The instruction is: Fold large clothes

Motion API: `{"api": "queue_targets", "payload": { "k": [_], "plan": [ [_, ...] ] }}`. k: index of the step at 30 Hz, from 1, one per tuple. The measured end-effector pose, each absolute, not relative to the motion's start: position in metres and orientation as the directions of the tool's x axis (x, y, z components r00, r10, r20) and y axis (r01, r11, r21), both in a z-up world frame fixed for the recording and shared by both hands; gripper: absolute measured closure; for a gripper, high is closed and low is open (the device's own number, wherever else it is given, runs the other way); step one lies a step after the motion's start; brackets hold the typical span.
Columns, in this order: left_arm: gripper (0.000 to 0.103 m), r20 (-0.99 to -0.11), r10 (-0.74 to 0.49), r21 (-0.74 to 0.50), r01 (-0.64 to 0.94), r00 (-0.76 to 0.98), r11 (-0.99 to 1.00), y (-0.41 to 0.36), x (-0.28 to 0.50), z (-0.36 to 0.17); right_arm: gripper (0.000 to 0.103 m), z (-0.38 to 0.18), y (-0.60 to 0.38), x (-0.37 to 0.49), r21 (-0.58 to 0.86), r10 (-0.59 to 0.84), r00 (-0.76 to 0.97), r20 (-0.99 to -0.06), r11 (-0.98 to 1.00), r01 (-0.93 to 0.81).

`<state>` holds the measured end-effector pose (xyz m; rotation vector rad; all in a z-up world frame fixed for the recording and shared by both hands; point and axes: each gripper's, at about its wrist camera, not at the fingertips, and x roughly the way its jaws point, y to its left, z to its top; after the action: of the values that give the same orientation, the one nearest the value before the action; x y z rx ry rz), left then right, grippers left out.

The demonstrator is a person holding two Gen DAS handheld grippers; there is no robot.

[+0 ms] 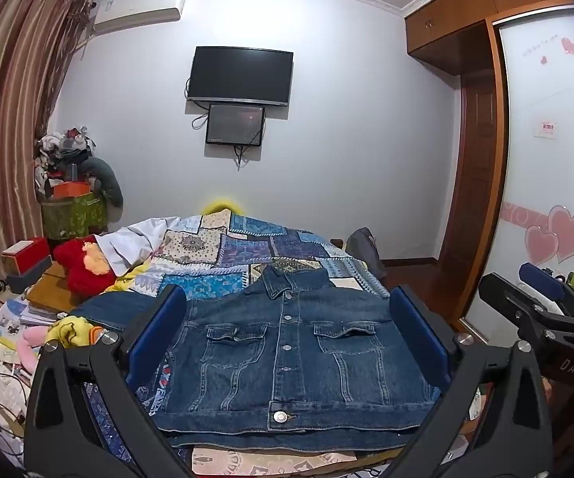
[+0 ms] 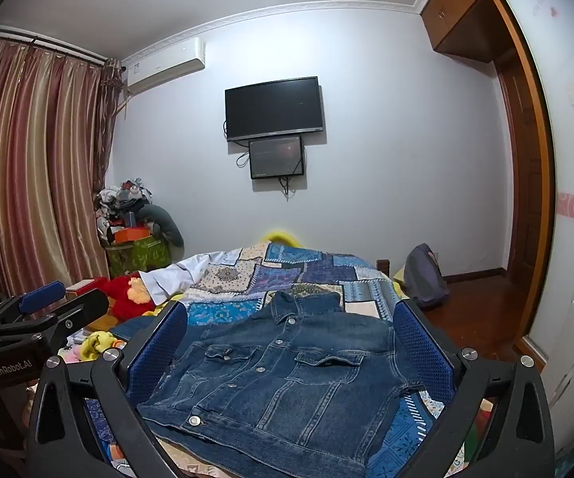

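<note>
we see the denim jacket [image 1: 287, 354] flat on the quilt [image 1: 223, 255]; our left gripper [image 1: 287, 326] and right gripper [image 2: 291, 342] gape wide, seemingly touching nothing.

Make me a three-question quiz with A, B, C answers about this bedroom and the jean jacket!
1. Where does the denim jacket lie?
A. on the patchwork quilt on the bed
B. on the floor
C. hanging on the wardrobe

2. What colour is the plush toy beside the bed?
A. green
B. red
C. white

3. How is the left hand-held gripper?
A. shut on the jacket
B. shut on nothing
C. open, holding nothing

Answers:
1 A: the jacket is spread front-up on the quilt.
2 B: its fur is bright red.
3 C: its blue pads stand wide apart, with the jacket seen between them but not pinched.
</note>
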<state>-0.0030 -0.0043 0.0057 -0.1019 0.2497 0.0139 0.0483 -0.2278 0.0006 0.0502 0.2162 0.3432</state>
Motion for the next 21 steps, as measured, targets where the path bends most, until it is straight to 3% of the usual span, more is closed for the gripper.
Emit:
{"api": "queue_targets", "payload": {
  "k": [21],
  "plan": [
    [0.0,-0.237,0.007,-0.089,-0.029,0.972,0.996,-0.0077,-0.0054,0.0048,0.0,0.0014,-0.2263,0.0473,0.082,0.338,0.92,-0.2,0.941,-0.328]
  ]
}}
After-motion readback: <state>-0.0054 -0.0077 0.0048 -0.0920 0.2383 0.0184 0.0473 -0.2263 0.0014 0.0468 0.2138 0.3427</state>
